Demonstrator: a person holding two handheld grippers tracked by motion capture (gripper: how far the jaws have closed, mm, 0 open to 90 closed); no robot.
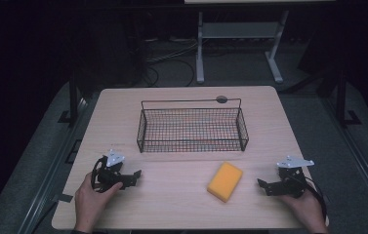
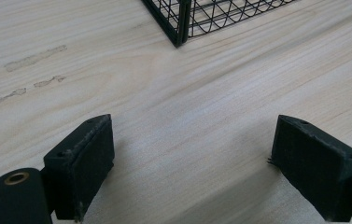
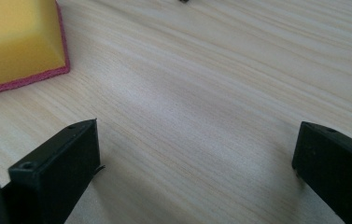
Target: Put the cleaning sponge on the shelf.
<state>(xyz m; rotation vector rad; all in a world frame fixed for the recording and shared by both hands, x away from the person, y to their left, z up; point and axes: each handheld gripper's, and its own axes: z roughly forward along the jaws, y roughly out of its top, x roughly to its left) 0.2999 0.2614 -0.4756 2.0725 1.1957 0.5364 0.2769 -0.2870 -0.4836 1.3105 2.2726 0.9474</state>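
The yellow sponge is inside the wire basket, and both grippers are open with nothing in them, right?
Not quite. The yellow sponge lies on the table in front of the wire basket, as the high view shows. Left gripper and right gripper are open and hold nothing.

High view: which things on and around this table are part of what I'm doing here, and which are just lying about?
Part of the job:
- yellow sponge, on the table near the right gripper
- wire basket, nothing in it
- left gripper, open, holding nothing

Lying about:
- dark round spot at the table's far edge
- white stand on the floor beyond
- cables on the floor
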